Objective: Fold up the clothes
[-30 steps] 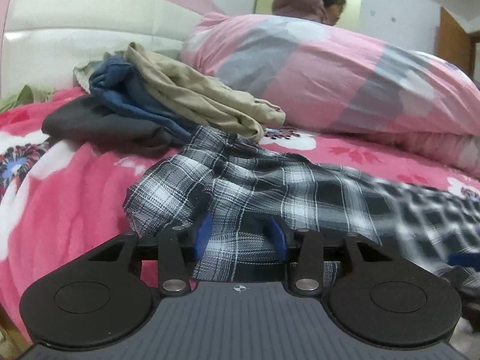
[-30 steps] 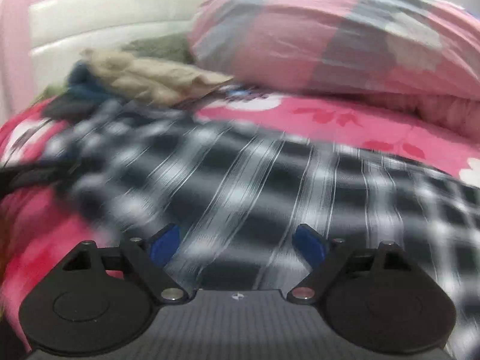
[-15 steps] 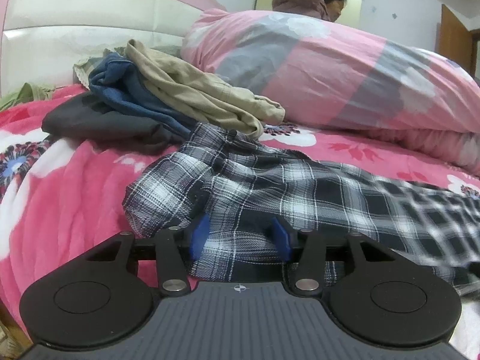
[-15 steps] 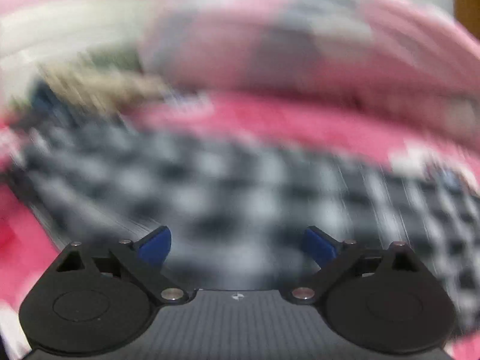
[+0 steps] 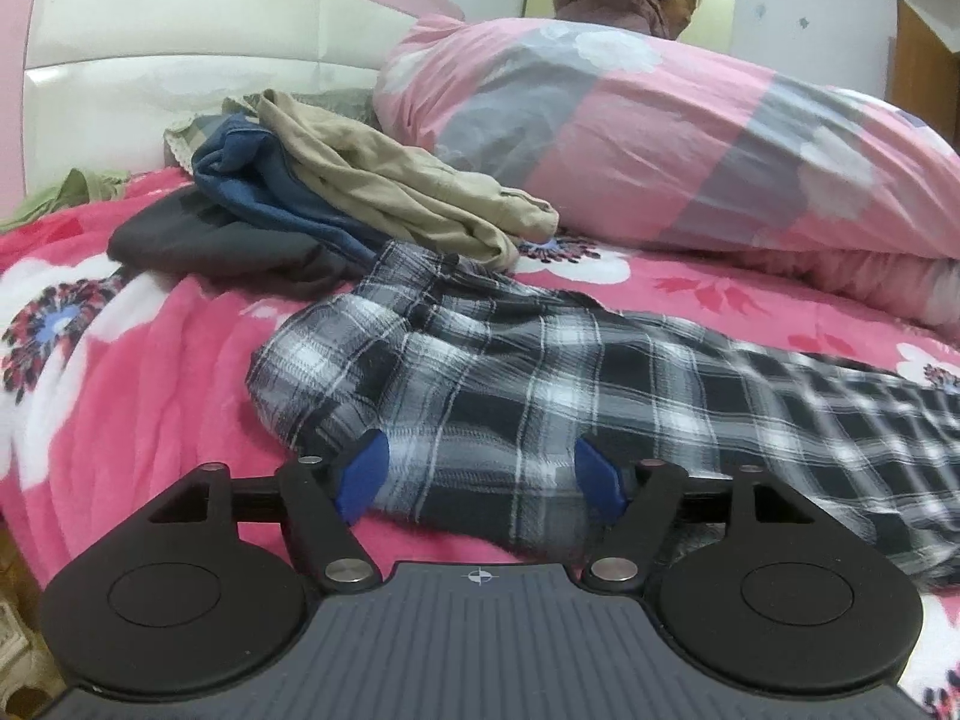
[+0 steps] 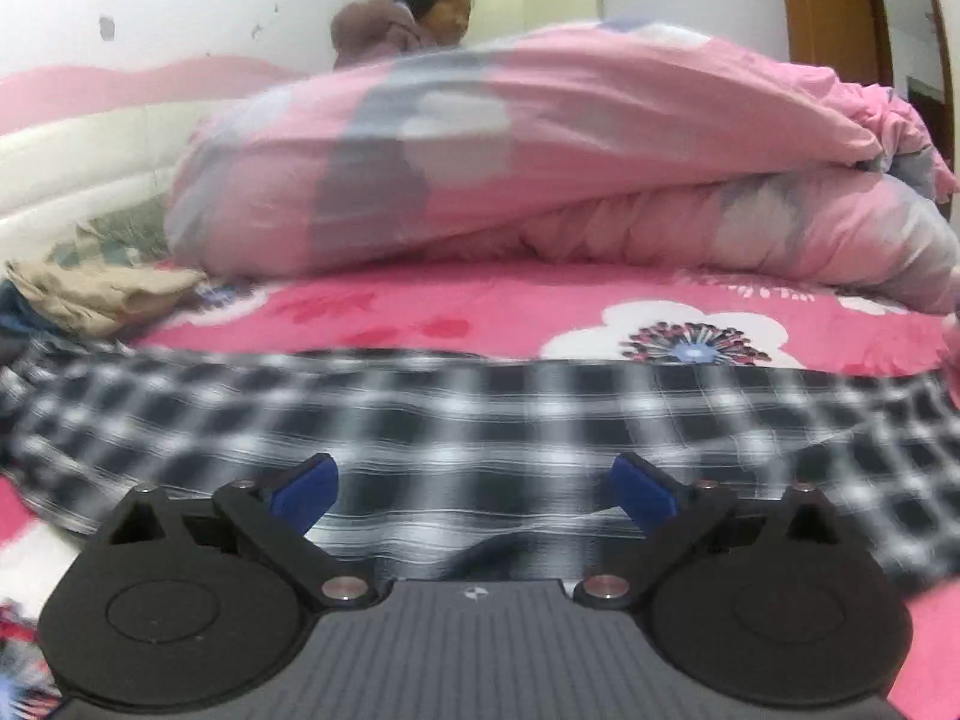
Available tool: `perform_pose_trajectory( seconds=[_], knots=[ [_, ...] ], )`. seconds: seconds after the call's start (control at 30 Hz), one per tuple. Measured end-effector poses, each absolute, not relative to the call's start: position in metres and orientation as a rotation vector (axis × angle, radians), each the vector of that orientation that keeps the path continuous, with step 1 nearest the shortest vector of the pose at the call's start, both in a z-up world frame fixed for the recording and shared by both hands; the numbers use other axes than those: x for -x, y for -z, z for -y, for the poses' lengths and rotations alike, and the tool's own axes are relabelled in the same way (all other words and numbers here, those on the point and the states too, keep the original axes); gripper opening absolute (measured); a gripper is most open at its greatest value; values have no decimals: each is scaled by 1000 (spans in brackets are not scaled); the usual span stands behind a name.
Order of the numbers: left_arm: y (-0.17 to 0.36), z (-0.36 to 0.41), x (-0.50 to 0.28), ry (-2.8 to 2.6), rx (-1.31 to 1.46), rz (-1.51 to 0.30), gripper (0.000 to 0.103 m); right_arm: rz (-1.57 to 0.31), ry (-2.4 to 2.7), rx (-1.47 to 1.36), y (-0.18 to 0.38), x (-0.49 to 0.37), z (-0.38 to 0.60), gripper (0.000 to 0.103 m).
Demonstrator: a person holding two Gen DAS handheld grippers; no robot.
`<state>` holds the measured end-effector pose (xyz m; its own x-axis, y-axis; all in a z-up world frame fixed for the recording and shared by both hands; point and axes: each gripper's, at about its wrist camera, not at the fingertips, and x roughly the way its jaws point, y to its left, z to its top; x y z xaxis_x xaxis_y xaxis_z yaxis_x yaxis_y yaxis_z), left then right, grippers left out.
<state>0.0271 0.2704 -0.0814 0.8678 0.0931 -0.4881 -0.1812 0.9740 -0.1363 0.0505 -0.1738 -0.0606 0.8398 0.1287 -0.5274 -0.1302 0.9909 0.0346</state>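
Note:
A black-and-white plaid garment (image 5: 540, 372) lies spread across the pink flowered bedspread (image 5: 150, 372). Its bunched left end sits between the blue pads of my left gripper (image 5: 480, 456), whose jaws are opening and stand apart from the cloth. In the right wrist view the same plaid garment (image 6: 480, 408) stretches sideways, blurred. My right gripper (image 6: 471, 474) hovers low over it near the front edge, jaws opening wide, and nothing is pinched between its pads.
A pile of clothes lies behind the plaid: a beige piece (image 5: 390, 180), a blue one (image 5: 252, 180) and a dark grey one (image 5: 210, 240). A rolled pink quilt (image 5: 660, 138) fills the far side. A padded headboard (image 5: 180, 60) stands left. A person (image 6: 414, 12) is behind the quilt.
My left gripper's jaws have spread and released the plaid's bunched end, which stays between them. My right gripper has swept to the right along the garment and opened wider.

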Motion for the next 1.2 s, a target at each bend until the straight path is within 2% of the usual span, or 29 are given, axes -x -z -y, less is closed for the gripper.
perform_pose_trajectory(
  seconds=[0.07, 0.13, 0.4, 0.57, 0.97, 1.2],
  knots=[
    [79, -268, -23, -149, 197, -521, 75, -663, -139, -19, 86, -59, 184, 103],
    [77, -265, -18, -150, 206, -535, 77, -685, -143, -28, 84, -53, 187, 103],
    [66, -242, -7, -138, 227, -550, 83, -624, -156, 10, 87, -20, 191, 103],
    [65, -217, -7, -153, 188, -541, 96, -621, -152, 20, 85, -18, 191, 103],
    [82, -182, -15, -250, 110, -598, 103, -597, -166, -14, 86, -12, 196, 103],
    [86, -194, -16, -291, 216, -617, 103, -581, -178, -51, 85, -9, 201, 103]
  ],
)
